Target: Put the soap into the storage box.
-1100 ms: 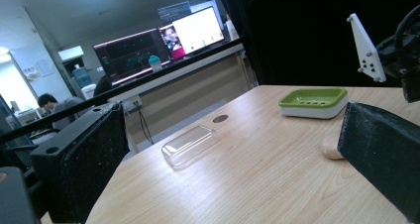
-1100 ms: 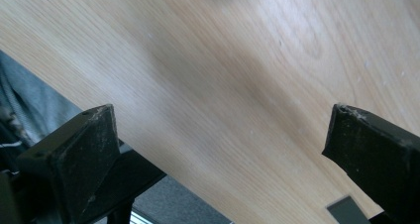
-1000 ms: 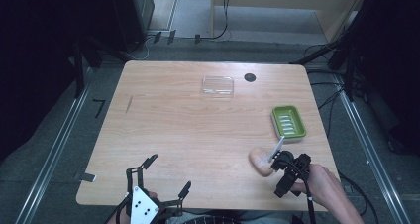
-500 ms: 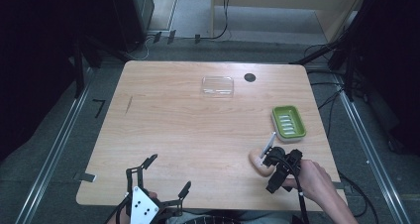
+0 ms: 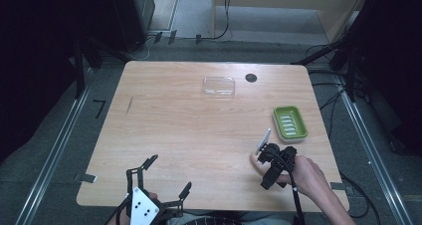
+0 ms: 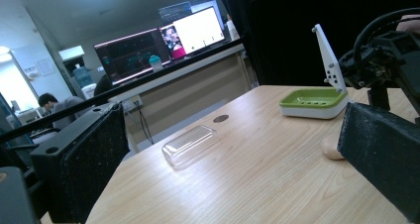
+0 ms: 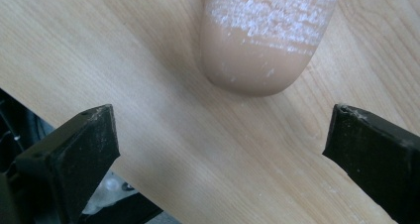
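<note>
Your right hand-held gripper (image 7: 223, 149) hovers released, jaws straddling the soap bar (image 7: 267, 35) ahead, ready for grasping.

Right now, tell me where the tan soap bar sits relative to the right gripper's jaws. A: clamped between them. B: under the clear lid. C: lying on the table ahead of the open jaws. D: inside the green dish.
C: the soap bar lies on the table beyond the right gripper, whose jaws stand wide apart and touch nothing.
</note>
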A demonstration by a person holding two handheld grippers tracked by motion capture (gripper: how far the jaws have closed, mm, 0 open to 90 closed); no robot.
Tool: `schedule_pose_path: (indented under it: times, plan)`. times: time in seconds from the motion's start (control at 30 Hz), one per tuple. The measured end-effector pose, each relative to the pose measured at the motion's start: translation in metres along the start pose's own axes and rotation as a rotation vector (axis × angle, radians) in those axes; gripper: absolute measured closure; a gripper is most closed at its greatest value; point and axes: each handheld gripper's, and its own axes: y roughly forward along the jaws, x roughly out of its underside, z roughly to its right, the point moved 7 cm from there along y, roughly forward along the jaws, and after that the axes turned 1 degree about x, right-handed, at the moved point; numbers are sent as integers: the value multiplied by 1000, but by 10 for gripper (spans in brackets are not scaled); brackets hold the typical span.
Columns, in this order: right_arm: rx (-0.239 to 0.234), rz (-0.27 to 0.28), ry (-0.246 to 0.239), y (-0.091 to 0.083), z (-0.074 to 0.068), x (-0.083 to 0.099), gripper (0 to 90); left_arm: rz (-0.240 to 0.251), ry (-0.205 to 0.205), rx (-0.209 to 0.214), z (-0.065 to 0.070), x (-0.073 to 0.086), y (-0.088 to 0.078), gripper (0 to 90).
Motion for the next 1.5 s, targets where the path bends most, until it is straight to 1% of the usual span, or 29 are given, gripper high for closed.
schedule_pose_path:
  times: [0.27,0.33,0.37,0.4,0.43,0.47,0.5,0.53,0.67,0.77,0.83,0.87,1.0,1.03,1.1,1.2,1.27,1.3,1.37,1.4,1.5]
  plan:
    - [-18,-1,22,4,2,-8,0,3,-1,2,0,0,0,0]
    - [-15,-2,24,5,3,-11,0,2,-2,-1,0,0,0,0]
    - [-14,-1,17,5,3,-12,0,2,-2,-1,0,0,0,0]
    - [-17,-1,25,6,3,-13,0,1,-1,-1,0,0,0,0]
    - [-12,1,17,6,4,-15,0,2,0,1,0,0,0,0]
    - [-15,1,27,7,3,-16,0,2,0,1,0,0,0,0]
    - [-14,2,14,7,4,-17,0,2,-1,0,0,0,0,0]
    - [-15,3,26,8,3,-19,0,2,-2,-1,0,0,0,0]
    - [-22,13,31,10,6,-25,0,3,-1,0,0,0,0,0]
    - [-23,23,44,12,9,-30,0,3,-3,-1,0,0,0,0]
    - [-28,20,59,14,11,-32,0,3,-4,-1,0,0,0,0]
    - [-31,13,63,14,12,-33,0,4,-5,-1,0,0,0,0]
    - [-40,23,80,16,14,-37,0,4,-5,-2,0,0,0,0]
    - [-44,28,77,17,15,-38,0,4,-6,-2,0,0,0,0]
    - [-39,23,88,18,17,-40,0,4,-6,-2,0,0,0,0]
    - [-45,25,103,21,19,-42,0,2,-6,-4,0,0,0,0]
    - [-47,16,107,23,19,-42,0,1,-6,-4,0,0,0,0]
    - [-44,26,116,24,20,-44,0,2,-6,-4,0,0,0,0]
    - [-36,26,126,25,22,-44,0,3,-6,-3,0,0,0,0]
    - [-36,30,141,25,22,-44,0,3,-7,-4,0,0,0,0]
    - [-34,32,148,26,25,-44,1,5,-6,-2,0,0,0,0]
